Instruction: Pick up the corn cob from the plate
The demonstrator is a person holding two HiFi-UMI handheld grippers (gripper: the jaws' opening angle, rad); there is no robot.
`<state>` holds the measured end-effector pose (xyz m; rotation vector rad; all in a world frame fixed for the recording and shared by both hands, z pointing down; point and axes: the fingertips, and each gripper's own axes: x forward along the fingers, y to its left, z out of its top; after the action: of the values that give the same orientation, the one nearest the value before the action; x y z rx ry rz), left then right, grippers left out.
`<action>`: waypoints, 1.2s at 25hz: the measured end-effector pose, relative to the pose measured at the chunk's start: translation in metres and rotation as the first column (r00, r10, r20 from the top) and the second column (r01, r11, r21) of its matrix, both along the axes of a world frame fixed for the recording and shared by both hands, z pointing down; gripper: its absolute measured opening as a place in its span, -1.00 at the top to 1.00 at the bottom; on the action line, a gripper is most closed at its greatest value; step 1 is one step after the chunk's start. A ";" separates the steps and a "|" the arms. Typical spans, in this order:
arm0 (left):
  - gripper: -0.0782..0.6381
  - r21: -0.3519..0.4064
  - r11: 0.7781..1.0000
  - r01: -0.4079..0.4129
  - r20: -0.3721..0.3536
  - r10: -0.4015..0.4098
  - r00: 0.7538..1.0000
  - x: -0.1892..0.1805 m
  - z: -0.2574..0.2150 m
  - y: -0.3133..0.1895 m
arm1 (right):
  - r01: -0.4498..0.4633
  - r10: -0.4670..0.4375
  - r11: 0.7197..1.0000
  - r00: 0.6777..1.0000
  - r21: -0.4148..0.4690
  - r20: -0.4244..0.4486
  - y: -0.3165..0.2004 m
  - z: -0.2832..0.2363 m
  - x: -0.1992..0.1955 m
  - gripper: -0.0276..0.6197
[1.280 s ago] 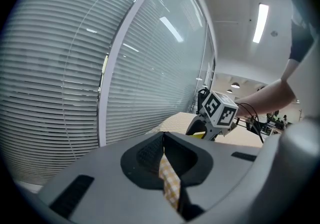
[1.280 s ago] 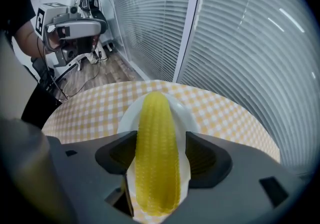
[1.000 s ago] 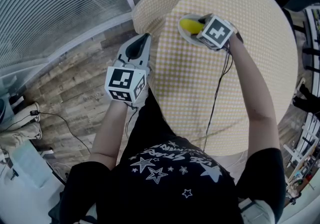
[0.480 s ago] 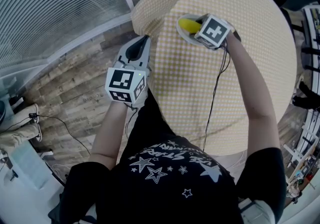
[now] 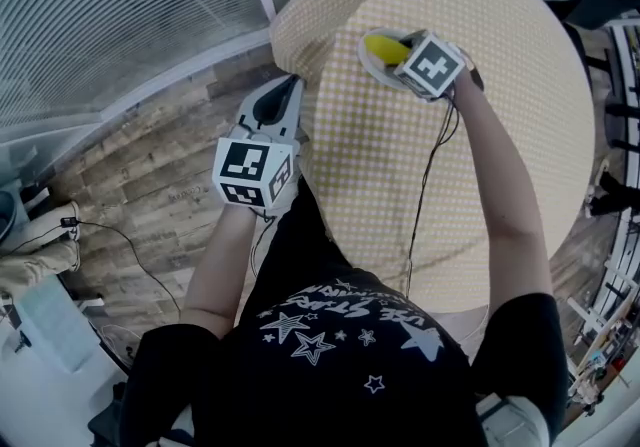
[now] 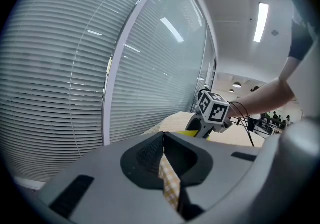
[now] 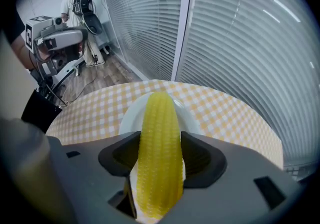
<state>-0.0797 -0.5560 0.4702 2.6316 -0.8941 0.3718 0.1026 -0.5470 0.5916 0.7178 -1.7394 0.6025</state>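
- As the head view looks down, a checked counter (image 5: 480, 135) stands by slatted blinds (image 5: 120, 15); my right gripper (image 5: 402, 57) points steeply down over the white plate (image 5: 366, 63) near its far edge, the corn cob (image 5: 384, 48) beside its cube (image 5: 436, 65).
- My left gripper (image 5: 284, 93) hangs at the counter's rim.
- Left gripper view: my jaws are clenched together, a sliver of counter showing through the slit.
- Right gripper view: my jaws, just now closing, grasp the corn cob mid-length, plate beneath it.

knobbly corn cob (image 7: 159, 153); glossy white plate (image 7: 129, 118); checked woven tablecloth (image 5: 400, 185)
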 end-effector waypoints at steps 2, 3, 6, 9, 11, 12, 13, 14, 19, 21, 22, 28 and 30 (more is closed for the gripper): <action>0.76 0.002 1.000 -0.002 0.005 0.002 1.000 -0.003 -0.001 0.005 | -0.038 0.038 0.999 0.999 0.033 0.014 -0.002 -0.006 0.002 0.12; 0.76 0.005 1.000 -0.003 0.007 0.003 1.000 -0.004 -0.002 0.006 | -0.055 0.053 0.996 0.998 0.065 0.029 -0.006 -0.012 0.002 0.12; 0.76 0.018 1.000 -0.004 0.011 0.004 1.000 -0.006 -0.006 0.011 | -0.125 0.111 0.983 0.988 0.138 0.108 -0.012 -0.035 0.000 0.12; 0.76 0.031 0.999 -0.008 0.014 0.007 1.000 -0.006 -0.013 0.022 | -0.212 0.166 0.959 0.958 0.190 0.232 -0.005 -0.065 -0.007 0.12; 0.76 0.043 0.999 -0.007 0.012 0.006 1.000 -0.007 -0.020 0.030 | -0.242 0.169 0.939 0.943 0.244 0.288 0.006 -0.085 -0.012 0.12; 0.76 0.048 0.999 -0.004 0.010 0.004 1.000 -0.008 -0.024 0.033 | -0.248 0.161 0.930 0.939 0.271 0.305 0.014 -0.095 -0.016 0.12; 0.76 0.053 0.999 -0.001 0.009 0.001 1.000 -0.009 -0.027 0.037 | -0.252 0.153 0.921 0.935 0.296 0.320 0.022 -0.104 -0.020 0.12; 0.76 0.060 0.998 0.001 0.012 -0.001 1.000 -0.010 -0.029 0.042 | -0.260 0.149 0.912 0.930 0.317 0.335 0.030 -0.112 -0.024 0.12; 0.76 0.126 0.992 -0.028 0.057 0.021 0.998 -0.006 -0.043 0.074 | -0.380 0.186 0.844 0.870 0.379 0.458 0.067 -0.148 -0.026 0.12; 0.76 0.123 0.992 -0.035 0.044 0.030 0.999 -0.002 -0.050 0.090 | -0.439 0.204 0.815 0.828 0.379 0.522 0.082 -0.160 -0.023 0.12; 0.76 0.122 0.992 -0.036 0.038 0.032 0.999 -0.001 -0.053 0.097 | -0.472 0.215 0.799 0.803 0.373 0.556 0.090 -0.165 -0.021 0.12; 0.76 0.125 0.991 -0.042 0.020 0.039 0.999 0.006 -0.067 0.149 | -0.612 0.253 0.723 0.666 0.320 0.702 0.144 -0.186 -0.010 0.12; 0.76 0.124 0.991 -0.049 0.023 0.046 0.999 0.009 -0.068 0.169 | -0.642 0.255 0.709 0.618 0.291 0.743 0.166 -0.190 -0.008 0.12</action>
<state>-0.0704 -0.3868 0.4024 2.7719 -0.8892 0.3658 0.0941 -0.3808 0.4012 1.5575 -2.4540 0.7992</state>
